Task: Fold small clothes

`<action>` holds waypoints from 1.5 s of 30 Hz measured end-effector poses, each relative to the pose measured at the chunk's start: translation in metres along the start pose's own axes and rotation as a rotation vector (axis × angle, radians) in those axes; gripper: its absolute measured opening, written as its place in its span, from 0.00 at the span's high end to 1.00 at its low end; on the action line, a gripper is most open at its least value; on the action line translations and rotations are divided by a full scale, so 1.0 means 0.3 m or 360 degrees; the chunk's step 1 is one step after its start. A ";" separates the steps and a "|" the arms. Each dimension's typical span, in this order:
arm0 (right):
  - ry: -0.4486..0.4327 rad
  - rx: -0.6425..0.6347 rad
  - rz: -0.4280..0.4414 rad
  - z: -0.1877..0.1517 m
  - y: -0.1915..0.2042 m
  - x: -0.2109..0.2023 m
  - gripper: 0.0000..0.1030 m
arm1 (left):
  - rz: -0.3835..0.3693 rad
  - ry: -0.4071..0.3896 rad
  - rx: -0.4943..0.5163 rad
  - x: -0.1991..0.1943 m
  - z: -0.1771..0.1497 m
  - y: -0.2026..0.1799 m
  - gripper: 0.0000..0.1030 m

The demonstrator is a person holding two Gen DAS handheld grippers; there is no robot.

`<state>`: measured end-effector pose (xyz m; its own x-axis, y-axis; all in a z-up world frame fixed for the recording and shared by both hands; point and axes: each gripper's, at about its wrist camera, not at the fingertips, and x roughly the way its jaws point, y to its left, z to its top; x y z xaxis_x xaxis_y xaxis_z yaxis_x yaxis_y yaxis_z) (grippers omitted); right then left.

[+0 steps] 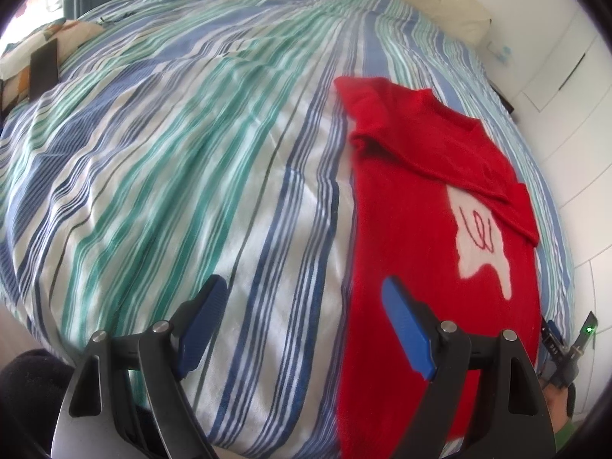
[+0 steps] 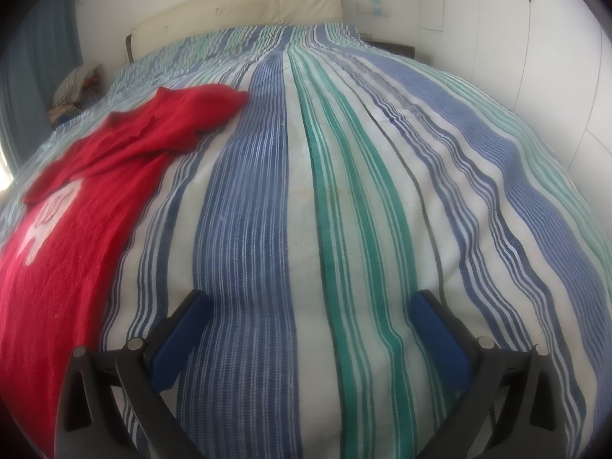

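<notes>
A small red sweater point(image 1: 428, 229) with a white motif lies flat on the striped bedspread point(image 1: 172, 176), its sleeves folded across the chest. My left gripper point(image 1: 302, 290) is open and empty; its right finger hovers over the sweater's left edge near the hem. In the right wrist view the sweater point(image 2: 88, 199) lies at the left. My right gripper point(image 2: 310, 302) is open and empty over the bare bedspread point(image 2: 344, 191), to the right of the sweater.
A cream headboard point(image 2: 237, 7) stands at the far end of the bed. Pillows and clothes point(image 2: 76, 88) are piled at the far left. White wardrobe doors point(image 2: 554, 57) line the right side. A dark object point(image 1: 44, 69) lies at the bed's left edge.
</notes>
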<state>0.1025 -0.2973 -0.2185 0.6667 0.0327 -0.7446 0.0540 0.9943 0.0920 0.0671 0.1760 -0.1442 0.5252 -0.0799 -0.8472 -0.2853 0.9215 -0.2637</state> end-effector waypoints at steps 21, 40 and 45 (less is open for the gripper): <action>0.0304 -0.0012 0.0196 0.103 0.011 -0.077 0.02 | -0.0118 0.0243 0.0110 -0.033 -0.179 0.007 0.17; 0.0939 0.0154 0.0997 -0.169 0.282 -0.153 0.95 | -0.0353 0.0650 0.0214 -0.024 -0.286 -0.124 0.97; 0.0657 0.0302 0.1078 0.014 0.231 -0.227 0.95 | -0.0595 0.0532 0.0079 -0.089 -0.044 -0.165 0.97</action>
<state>0.0640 -0.2309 -0.1587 0.2742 0.6924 -0.6673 -0.1132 0.7123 0.6926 0.0566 0.1274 -0.1147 0.2964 -0.5178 -0.8025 -0.0841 0.8228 -0.5620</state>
